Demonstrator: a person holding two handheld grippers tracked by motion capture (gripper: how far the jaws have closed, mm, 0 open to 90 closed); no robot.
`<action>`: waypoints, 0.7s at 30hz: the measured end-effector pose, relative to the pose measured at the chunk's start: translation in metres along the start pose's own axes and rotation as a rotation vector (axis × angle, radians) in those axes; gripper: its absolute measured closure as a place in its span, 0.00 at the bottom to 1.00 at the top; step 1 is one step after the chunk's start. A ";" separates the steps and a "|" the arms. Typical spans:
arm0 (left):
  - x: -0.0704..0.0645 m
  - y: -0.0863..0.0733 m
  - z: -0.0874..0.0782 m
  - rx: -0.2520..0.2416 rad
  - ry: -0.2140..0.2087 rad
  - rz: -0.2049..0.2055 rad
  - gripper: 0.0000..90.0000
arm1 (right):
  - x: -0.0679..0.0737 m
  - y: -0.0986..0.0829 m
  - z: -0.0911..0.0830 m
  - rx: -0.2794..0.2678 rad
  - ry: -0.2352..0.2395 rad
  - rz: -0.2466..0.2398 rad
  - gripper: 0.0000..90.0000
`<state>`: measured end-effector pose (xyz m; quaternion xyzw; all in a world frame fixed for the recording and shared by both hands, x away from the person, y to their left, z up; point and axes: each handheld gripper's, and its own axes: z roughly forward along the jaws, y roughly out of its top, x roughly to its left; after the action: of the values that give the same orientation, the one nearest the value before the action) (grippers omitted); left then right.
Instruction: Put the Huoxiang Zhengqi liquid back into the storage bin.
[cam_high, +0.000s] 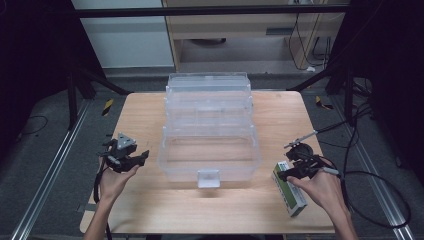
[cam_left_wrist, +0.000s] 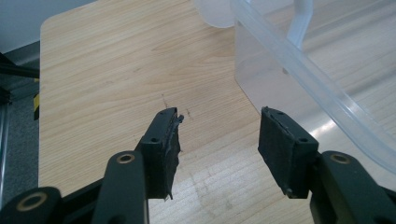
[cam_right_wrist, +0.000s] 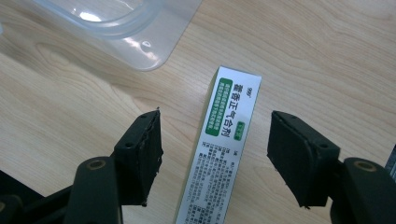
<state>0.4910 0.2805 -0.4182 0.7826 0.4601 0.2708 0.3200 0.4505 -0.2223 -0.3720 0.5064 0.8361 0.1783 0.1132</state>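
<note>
1. The white-and-green carton (cam_right_wrist: 226, 140) lies flat on the bench (cam_high: 140, 115), near its front right corner, just beside the right end of the clear plastic box (cam_high: 210, 150).
2. In the right gripper view the carton runs lengthwise up between the 2 black jaws, with a gap of bare wood on each side; neither jaw touches it.
3. The right gripper (cam_right_wrist: 215, 154) stands with its jaws wide apart, holding nothing; in the high view it (cam_high: 292, 167) sits above the carton's far end, held in the person's right hand (cam_high: 322, 190).
4. The clear plastic box stands in the middle of the bench with its tiered trays spread open and a latch tab at its front.
5. The left gripper (cam_left_wrist: 219, 140) is spread open and empty over bare wood, with the box wall just to one side; it (cam_high: 122, 155) is held left of the box, well apart from the carton.
</note>
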 end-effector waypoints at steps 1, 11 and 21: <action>0.000 0.000 0.000 -0.001 0.002 0.000 0.52 | 0.000 0.000 0.001 0.001 0.000 -0.003 0.39; 0.001 -0.001 0.000 0.000 0.009 -0.001 0.52 | -0.003 -0.005 0.006 0.043 0.013 0.017 0.43; 0.002 -0.001 -0.001 0.001 0.012 -0.005 0.51 | -0.004 -0.009 0.010 0.075 0.025 0.028 0.46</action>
<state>0.4910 0.2831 -0.4182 0.7799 0.4641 0.2743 0.3179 0.4487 -0.2281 -0.3850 0.5196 0.8363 0.1548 0.0810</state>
